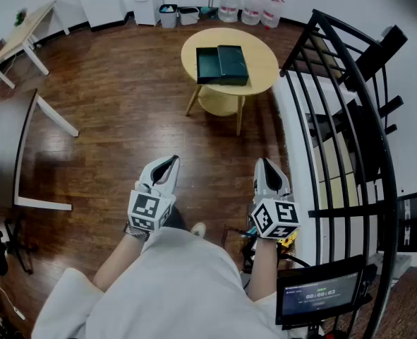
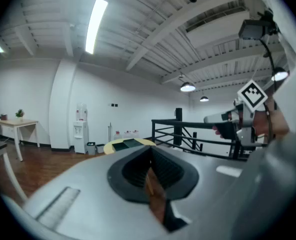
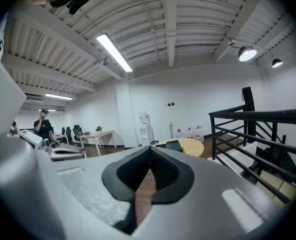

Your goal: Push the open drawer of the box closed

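Observation:
A dark green box [image 1: 222,65] lies on a round yellow table [image 1: 264,62] far ahead, its drawer pulled out to the left. The box also shows small and distant in the left gripper view [image 2: 129,143] and in the right gripper view [image 3: 174,145]. My left gripper [image 1: 171,162] and right gripper [image 1: 264,164] are held side by side close to the person's body, well short of the table. Both are shut with nothing between the jaws. In each gripper view the black pads [image 2: 150,156] [image 3: 149,159] meet at the tips.
A black metal railing [image 1: 349,119] curves along the right. White tables [image 1: 25,30] stand at the left and water bottles [image 1: 254,7] by the far wall. Wooden floor [image 1: 123,104] lies between me and the round table. A small screen [image 1: 319,295] sits at the lower right.

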Demonstrator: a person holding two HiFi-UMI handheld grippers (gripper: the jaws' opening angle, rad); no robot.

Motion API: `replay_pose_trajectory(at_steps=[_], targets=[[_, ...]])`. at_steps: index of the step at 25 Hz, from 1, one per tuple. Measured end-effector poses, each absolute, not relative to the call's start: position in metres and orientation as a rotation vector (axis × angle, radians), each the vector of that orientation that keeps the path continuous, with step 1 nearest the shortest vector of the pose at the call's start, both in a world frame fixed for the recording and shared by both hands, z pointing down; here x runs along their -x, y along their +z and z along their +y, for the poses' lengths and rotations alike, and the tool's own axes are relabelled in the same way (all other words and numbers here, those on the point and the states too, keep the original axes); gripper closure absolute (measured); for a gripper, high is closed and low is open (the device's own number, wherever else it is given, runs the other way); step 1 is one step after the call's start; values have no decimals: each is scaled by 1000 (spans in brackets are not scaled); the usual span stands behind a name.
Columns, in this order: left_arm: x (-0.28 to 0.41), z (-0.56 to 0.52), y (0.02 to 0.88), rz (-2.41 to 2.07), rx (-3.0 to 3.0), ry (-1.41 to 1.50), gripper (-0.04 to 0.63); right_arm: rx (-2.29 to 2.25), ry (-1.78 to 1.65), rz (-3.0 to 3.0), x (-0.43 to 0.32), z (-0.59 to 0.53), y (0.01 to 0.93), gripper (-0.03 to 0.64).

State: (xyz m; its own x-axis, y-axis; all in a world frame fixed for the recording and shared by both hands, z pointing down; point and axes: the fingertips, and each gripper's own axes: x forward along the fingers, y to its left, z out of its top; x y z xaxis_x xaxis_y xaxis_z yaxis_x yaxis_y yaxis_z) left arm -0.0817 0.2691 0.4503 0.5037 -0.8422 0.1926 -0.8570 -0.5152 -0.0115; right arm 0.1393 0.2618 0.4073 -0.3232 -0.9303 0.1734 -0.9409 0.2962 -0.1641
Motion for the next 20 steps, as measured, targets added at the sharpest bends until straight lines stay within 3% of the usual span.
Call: replay_pose_trajectory(at_steps=[11,20], targets=[[72,232,464,-1472,-2661,293,588,-1805,401,-2444,-156,226,425,615],[91,112,484,-1458,-2639,335,588,-1869,402,-2335,-167,131,433,615]])
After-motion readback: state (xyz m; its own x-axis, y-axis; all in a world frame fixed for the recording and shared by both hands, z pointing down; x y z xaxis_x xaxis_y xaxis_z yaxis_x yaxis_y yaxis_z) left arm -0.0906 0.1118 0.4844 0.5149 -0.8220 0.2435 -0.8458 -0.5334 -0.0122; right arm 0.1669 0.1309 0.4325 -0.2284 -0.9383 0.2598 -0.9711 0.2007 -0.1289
